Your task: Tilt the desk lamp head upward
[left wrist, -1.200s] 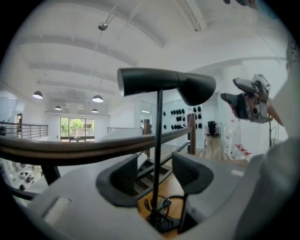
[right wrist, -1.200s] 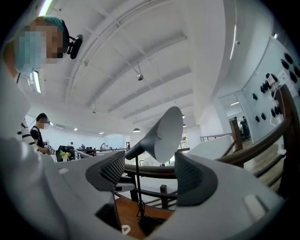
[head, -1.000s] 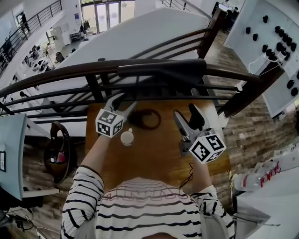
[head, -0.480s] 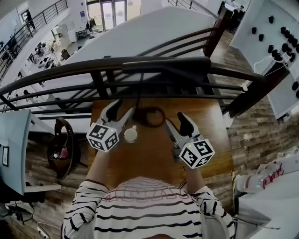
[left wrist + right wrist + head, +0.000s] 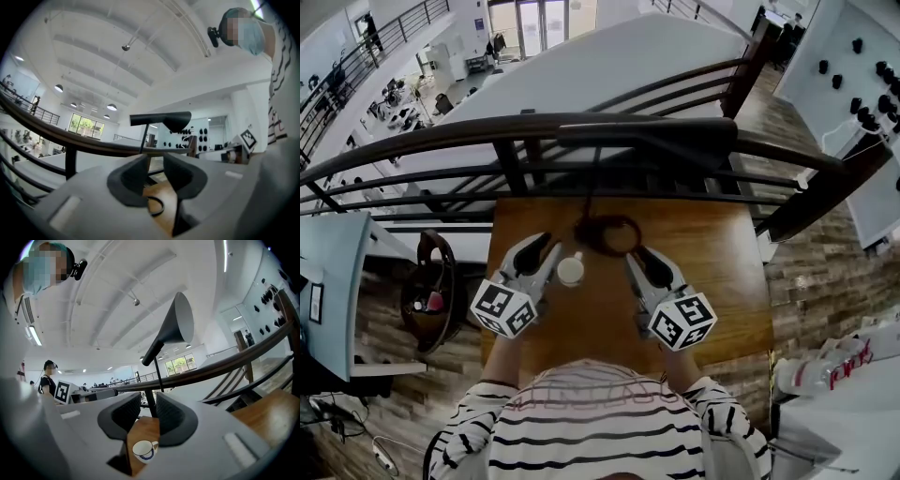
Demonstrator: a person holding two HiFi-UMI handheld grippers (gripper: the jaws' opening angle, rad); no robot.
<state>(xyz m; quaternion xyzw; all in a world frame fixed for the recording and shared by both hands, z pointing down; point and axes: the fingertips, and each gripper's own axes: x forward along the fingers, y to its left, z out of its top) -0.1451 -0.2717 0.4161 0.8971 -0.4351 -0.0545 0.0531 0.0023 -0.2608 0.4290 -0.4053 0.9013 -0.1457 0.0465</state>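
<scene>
Wooden table (image 5: pixel 722 281) sits right up against a dark railing (image 5: pixel 441 141), with a big open office hall below. Lamp is at the table's far edge, about mid-way along: round base (image 5: pixel 607 234) on the wood, thin stem going up, and the black head (image 5: pixel 647 136) hanging out over the rail. From the left gripper view the head (image 5: pixel 161 119) looks roughly level.

Only container on the table is a small white cup (image 5: pixel 571 270), just on the near-left side of the base. In the right gripper view it has a blue band and a handle, and the inside shows plain white.

Left gripper (image 5: pixel 542 251) is just left of the cup and points toward the far edge. Its jaws have just been closing and sit partway apart with nothing between the pads.

Right gripper (image 5: pixel 647 262) is same deal on the other side of the base. Its jaws have just been closing too, with a narrower gap and no grip on anything. Cup and stem show through the gap further off.

Down on the floor left of the table there's a dark round tub (image 5: pixel 431 300) with something pink in it, can't tell what.
</scene>
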